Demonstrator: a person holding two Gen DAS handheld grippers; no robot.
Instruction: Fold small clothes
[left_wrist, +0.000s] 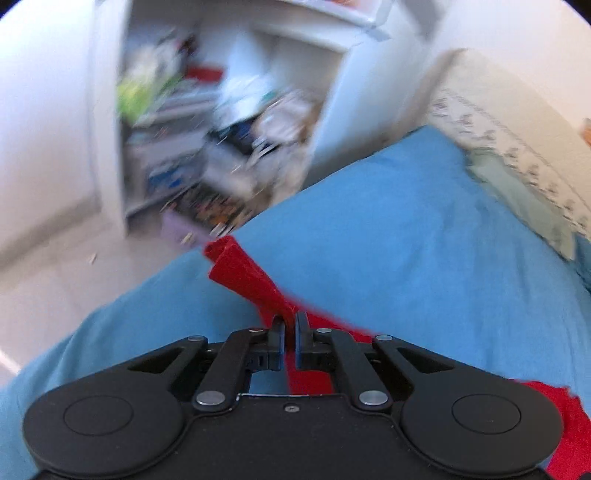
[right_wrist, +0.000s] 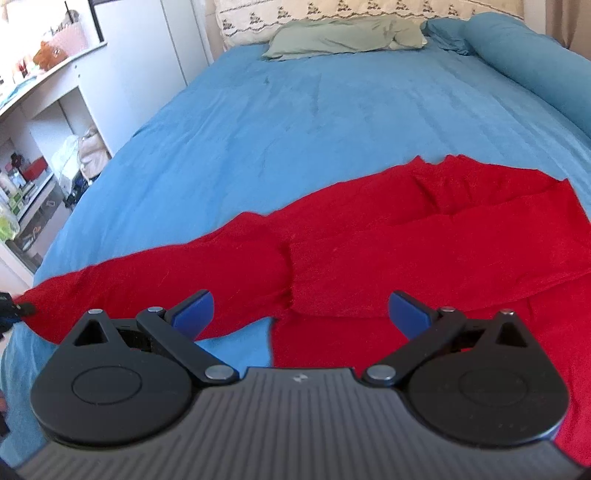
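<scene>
A red garment (right_wrist: 406, 236) lies spread across the near part of a blue bed cover (right_wrist: 314, 110), one long sleeve stretching to the left. In the left wrist view my left gripper (left_wrist: 290, 325) is shut on the red garment (left_wrist: 251, 277), the cloth pinched between its pads and its cuff end sticking out ahead toward the bed's edge. In the right wrist view my right gripper (right_wrist: 301, 310) stands open over the garment's near edge, blue pads (right_wrist: 194, 308) wide apart with nothing gripped. The left gripper's tip (right_wrist: 11, 308) shows at the sleeve's far left end.
A green pillow (right_wrist: 343, 37) and a rolled blue blanket (right_wrist: 517, 48) lie at the head of the bed. White shelves (right_wrist: 40, 122) crammed with small items stand along the bed's left side. A pale floor (left_wrist: 55, 258) lies beyond the bed edge.
</scene>
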